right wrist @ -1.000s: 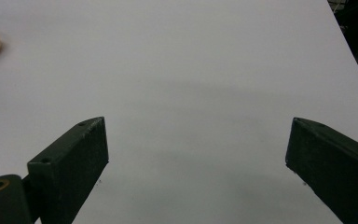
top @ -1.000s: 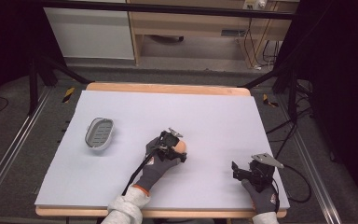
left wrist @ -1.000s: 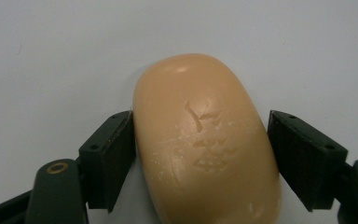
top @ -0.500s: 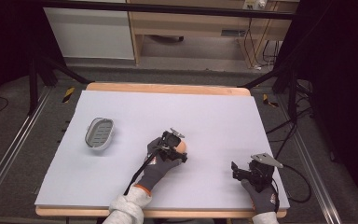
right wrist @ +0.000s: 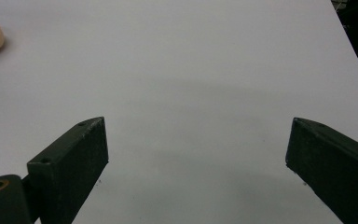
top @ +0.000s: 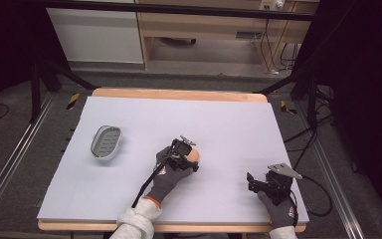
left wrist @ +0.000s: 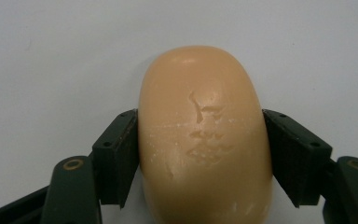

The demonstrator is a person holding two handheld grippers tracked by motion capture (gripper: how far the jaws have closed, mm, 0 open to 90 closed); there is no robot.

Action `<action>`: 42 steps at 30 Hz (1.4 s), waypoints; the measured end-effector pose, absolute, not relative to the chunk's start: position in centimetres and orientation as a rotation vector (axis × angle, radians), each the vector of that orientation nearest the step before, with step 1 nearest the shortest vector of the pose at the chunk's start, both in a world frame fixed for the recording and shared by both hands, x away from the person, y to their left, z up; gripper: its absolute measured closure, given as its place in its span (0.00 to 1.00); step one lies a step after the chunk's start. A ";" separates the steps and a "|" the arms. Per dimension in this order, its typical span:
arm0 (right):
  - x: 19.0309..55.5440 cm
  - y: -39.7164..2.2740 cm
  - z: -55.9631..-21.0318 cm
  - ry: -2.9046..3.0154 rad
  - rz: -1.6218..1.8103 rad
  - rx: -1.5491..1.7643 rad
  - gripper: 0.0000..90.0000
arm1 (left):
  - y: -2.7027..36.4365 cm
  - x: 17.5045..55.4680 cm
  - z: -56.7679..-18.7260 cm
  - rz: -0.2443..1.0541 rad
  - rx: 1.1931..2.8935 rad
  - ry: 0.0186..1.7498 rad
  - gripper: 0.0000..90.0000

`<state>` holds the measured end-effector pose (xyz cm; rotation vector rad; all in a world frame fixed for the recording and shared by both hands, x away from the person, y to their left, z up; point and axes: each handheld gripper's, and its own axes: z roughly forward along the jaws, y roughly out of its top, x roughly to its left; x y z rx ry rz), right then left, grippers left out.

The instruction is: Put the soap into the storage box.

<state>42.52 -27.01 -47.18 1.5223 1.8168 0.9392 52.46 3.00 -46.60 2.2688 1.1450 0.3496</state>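
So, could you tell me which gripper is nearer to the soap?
Left. The left gripper has its jaws closed on the soap; the right gripper sits apart, open.

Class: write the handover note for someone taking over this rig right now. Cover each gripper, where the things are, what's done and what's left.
Left gripper: jaws on both sides of the soap, which lies mid-table.
Right gripper: open, holding nothing, over bare table near the front right.
Soap dish: at the left, nothing in it.
Done: soap gripped.
Left, probably: lift the soap and set it in the dish.
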 end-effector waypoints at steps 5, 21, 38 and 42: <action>42.5 -27.0 -47.2 1.818 0.939 1.522 0.07 | 3.6 51.9 -45.7 0.354 2.258 1.119 0.34; 42.5 -27.1 -47.2 1.812 0.935 1.528 0.07 | 8.2 49.4 -42.4 0.364 2.201 1.049 0.34; 42.6 -27.1 -47.3 1.809 0.924 1.535 0.06 | 13.9 47.8 -40.9 0.395 2.139 1.063 0.34; 42.6 -27.0 -47.3 1.813 0.925 1.534 0.06 | 15.0 47.9 -40.7 0.407 2.127 1.085 0.34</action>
